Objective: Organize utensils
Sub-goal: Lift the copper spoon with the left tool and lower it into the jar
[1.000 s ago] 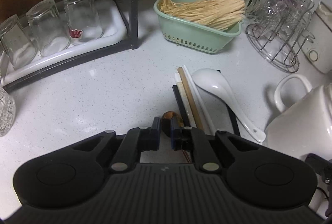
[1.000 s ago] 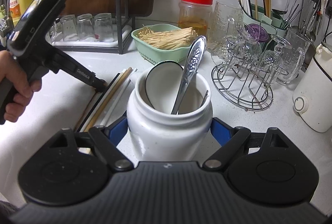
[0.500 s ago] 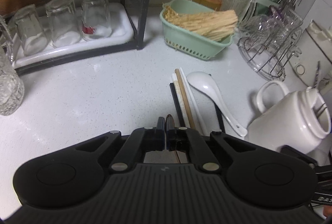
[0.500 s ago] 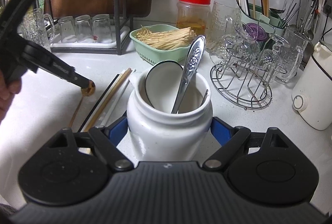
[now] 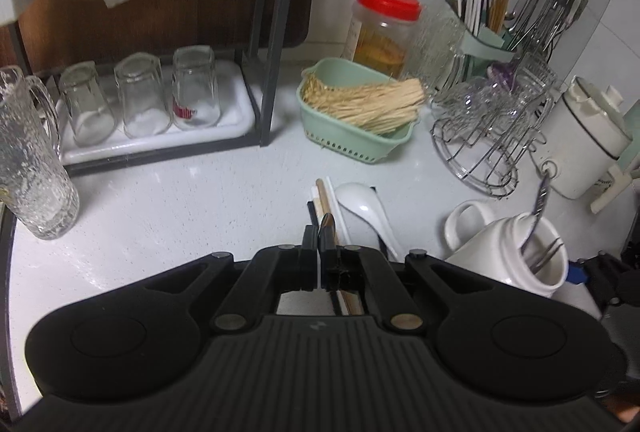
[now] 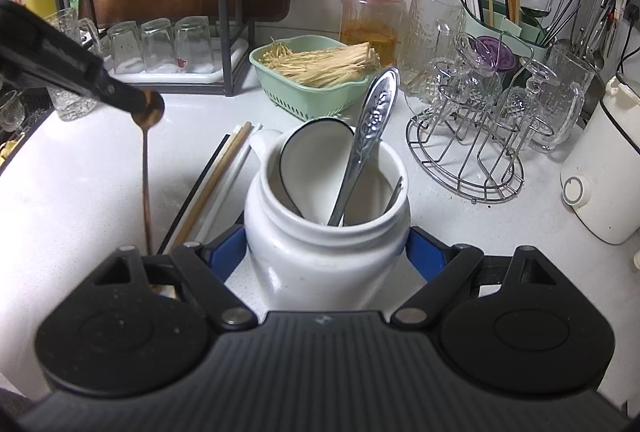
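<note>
Spreading white under everything, the table (image 6: 460, 228) carries a white jar (image 6: 326, 256), the landmark here. The right gripper (image 6: 326, 252) is clenched around that jar's body, its blue pads pressed to both sides. Inside the jar stand a white ladle (image 6: 310, 152), a patterned metal spoon (image 6: 368, 136) and thinner metal pieces. Beyond the jar sits a green basket (image 6: 304, 100) of pale sticks. Left of the jar lie loose chopsticks (image 6: 212, 184) on the table, with a white soup spoon (image 5: 364, 208) just beside them. Farther left of the jar, the left gripper (image 6: 138, 102) is grasping a brown spoon (image 6: 147, 152) by its bowl, the handle hanging straight down, clear of the chopsticks.
</note>
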Available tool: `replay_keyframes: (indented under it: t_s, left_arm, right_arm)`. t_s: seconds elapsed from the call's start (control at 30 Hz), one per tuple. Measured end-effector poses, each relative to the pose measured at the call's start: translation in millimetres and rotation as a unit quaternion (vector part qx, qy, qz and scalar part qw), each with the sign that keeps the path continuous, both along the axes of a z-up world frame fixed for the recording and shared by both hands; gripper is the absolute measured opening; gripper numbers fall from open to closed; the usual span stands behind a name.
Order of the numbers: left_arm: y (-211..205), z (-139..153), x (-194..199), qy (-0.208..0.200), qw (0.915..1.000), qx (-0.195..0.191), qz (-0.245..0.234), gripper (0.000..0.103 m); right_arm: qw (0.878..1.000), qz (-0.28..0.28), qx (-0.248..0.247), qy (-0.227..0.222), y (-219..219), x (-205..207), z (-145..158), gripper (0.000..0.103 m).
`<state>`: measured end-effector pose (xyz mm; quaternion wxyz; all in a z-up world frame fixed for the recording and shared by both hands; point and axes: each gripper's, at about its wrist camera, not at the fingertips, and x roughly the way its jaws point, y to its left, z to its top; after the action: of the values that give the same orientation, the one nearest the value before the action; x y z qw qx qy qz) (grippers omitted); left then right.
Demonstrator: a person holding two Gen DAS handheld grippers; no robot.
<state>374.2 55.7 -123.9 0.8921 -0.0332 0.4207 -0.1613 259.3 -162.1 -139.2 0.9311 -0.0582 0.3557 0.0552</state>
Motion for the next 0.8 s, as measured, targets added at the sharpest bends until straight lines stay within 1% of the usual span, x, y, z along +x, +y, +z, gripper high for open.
replay_keyframes:
  t_s: [0.23, 0.43, 0.8]
  left_arm:
    - [1.3, 26.7, -15.3, -0.016, 0.9997, -0.016, 0.009, 0.001]
    - [-1.2, 50.3, -25.1, -0.035, 0.9992, -0.022, 0.001, 0.001]
    - [-9.1, 105.8, -29.7, -0.092, 0.9944, -0.029, -0.042, 0.001]
  right_arm:
    - [1.000, 0.008, -0.001, 0.001, 3.5, 1.0, 0.0, 0.089]
    - [1.000, 0.006, -0.001, 0.003, 7.0, 1.2, 0.6, 0.089]
    - [1.000, 0.007, -0.005, 0.015, 11.6, 0.9, 2.3, 0.089]
